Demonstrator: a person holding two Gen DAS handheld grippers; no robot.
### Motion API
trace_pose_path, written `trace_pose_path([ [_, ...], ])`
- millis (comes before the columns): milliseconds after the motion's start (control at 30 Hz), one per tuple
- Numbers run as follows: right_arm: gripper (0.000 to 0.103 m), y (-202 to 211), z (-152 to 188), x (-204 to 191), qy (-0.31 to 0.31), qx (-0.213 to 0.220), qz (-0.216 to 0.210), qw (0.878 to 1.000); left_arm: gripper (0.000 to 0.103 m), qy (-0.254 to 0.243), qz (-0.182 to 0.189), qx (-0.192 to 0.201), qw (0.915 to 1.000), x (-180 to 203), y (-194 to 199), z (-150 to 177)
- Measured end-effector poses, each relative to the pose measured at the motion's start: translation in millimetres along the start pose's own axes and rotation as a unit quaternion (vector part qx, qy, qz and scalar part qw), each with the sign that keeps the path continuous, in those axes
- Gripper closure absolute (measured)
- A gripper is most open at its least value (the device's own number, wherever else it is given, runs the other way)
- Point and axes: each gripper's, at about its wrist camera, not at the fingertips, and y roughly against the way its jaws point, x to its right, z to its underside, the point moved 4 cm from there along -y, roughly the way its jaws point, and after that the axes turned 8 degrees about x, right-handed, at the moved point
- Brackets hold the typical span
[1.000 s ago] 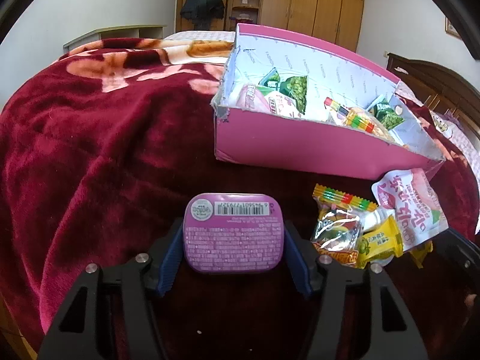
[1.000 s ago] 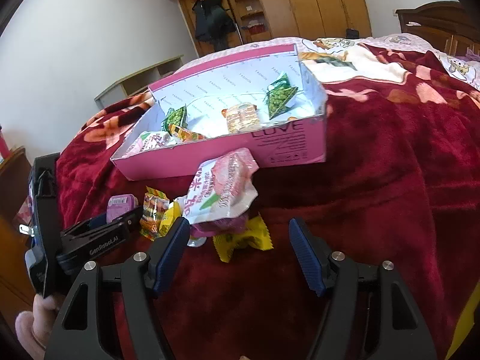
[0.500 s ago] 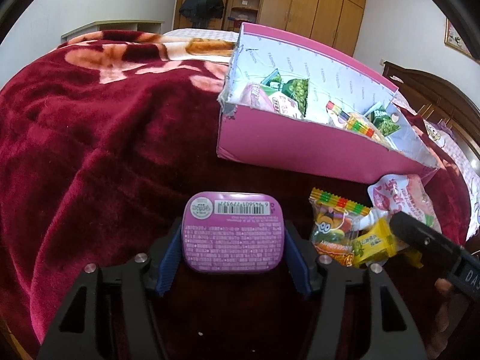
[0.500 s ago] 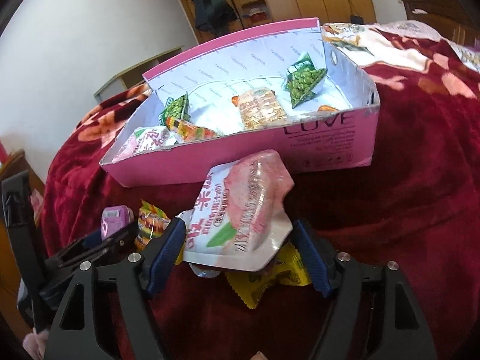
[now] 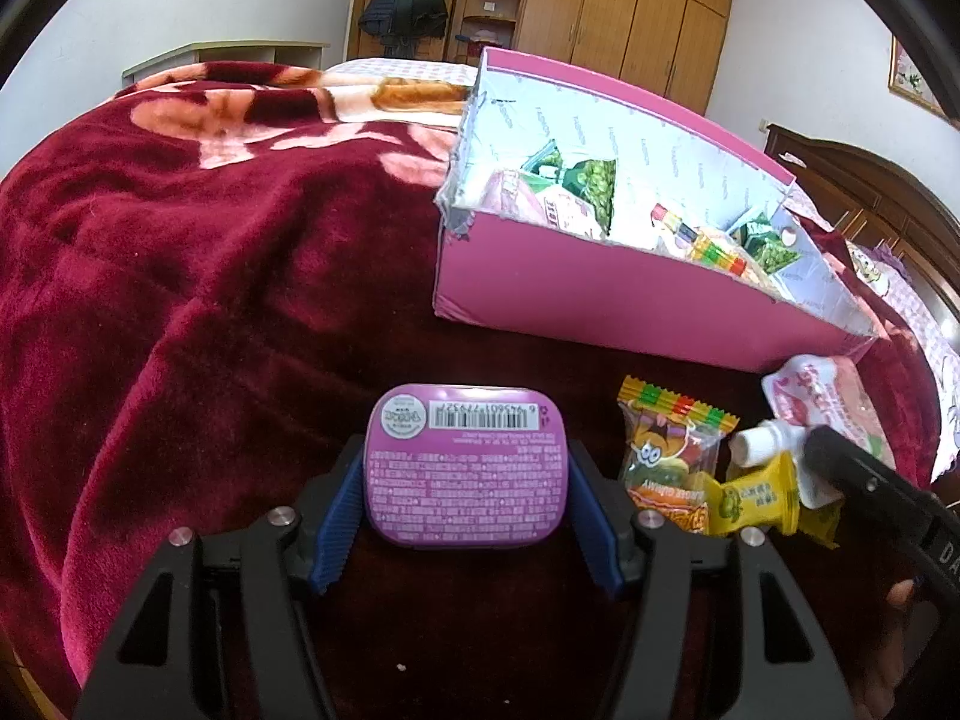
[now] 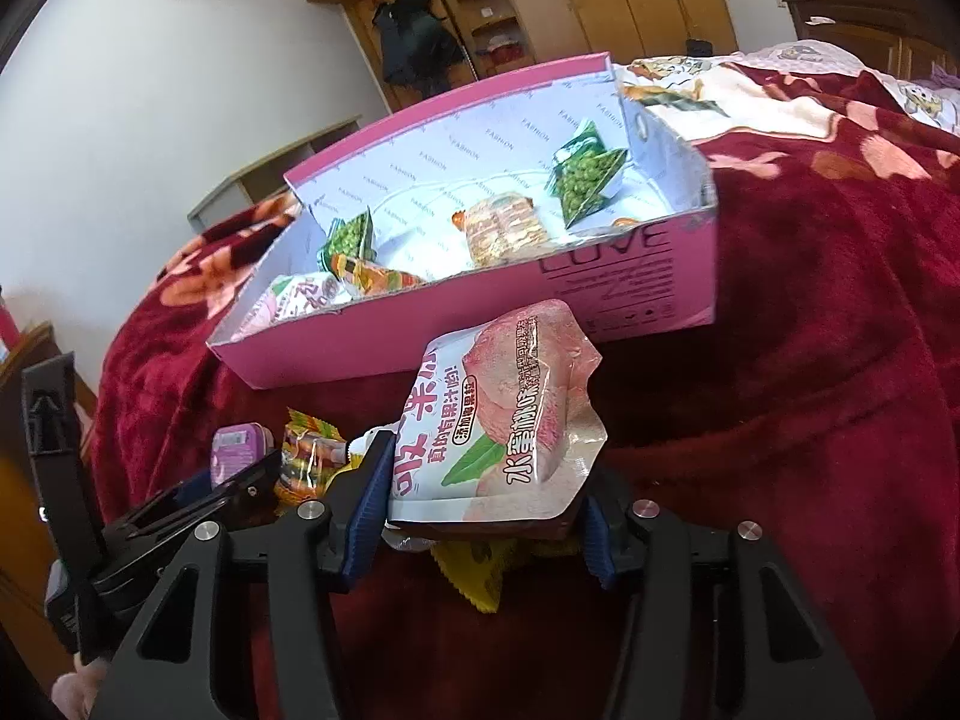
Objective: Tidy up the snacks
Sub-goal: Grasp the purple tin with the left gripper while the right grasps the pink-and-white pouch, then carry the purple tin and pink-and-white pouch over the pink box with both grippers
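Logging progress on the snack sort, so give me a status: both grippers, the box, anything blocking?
Left gripper clamped on purple tin. Right gripper closing on peach pouch, pads touching. Pink box ahead, part filled. Path clear; loose candies beside.

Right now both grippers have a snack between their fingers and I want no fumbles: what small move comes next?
Probably let the right gripper, whose jaws are closing around the peach jelly pouch, finish clamping before lifting toward the pink box.
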Motion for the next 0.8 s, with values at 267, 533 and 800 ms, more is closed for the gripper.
trace_pose_path([
  [267,0.048,22,-1,4,-0.013,0.03,0.005,0.999,0.039,0.025,0.019,-0.001,0.9995,-7,8,-6],
  [533,0.048,44,-4,5,-0.017,0.051,0.001,0.999,0.039,0.022,0.02,0.01,0.9995,-4,23,-6],
  [800,0.048,59,-8,-1,-0.01,0.062,-0.01,0.998,0.039,0.006,0.031,0.027,0.9991,9,43,-16],
])
